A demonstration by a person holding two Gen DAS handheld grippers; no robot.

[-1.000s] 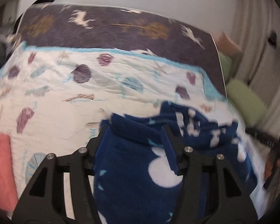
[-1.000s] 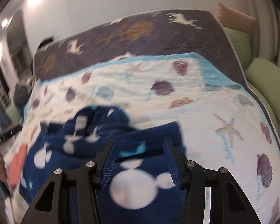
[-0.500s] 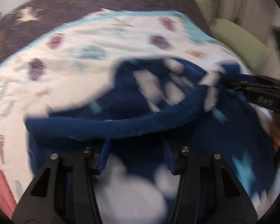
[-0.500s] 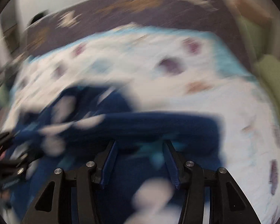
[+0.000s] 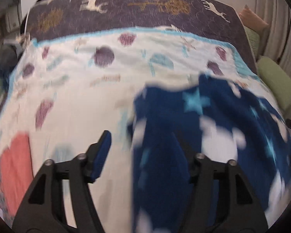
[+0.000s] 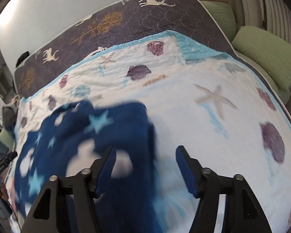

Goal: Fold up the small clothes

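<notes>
A navy fleece garment (image 5: 184,132) with white blobs and light blue stars lies folded on the white seashell quilt (image 5: 77,101). In the left wrist view my left gripper (image 5: 143,145) is open; the garment's left edge lies between its fingers and covers the right finger. In the right wrist view the garment (image 6: 99,136) lies at lower left. My right gripper (image 6: 145,161) is open, with the garment's right edge between its fingers. Both views are motion-blurred.
A coral cloth (image 5: 15,167) lies at the quilt's lower left. A dark deer-print mattress cover (image 6: 126,21) runs along the far side. Green cushions (image 6: 261,52) sit at right. A dark handheld device (image 6: 2,165) shows at far left.
Both grippers were shut on the garment's edge, swept it over in a fold, and have now opened and let it go. The garment now lies flatter on the quilt.
</notes>
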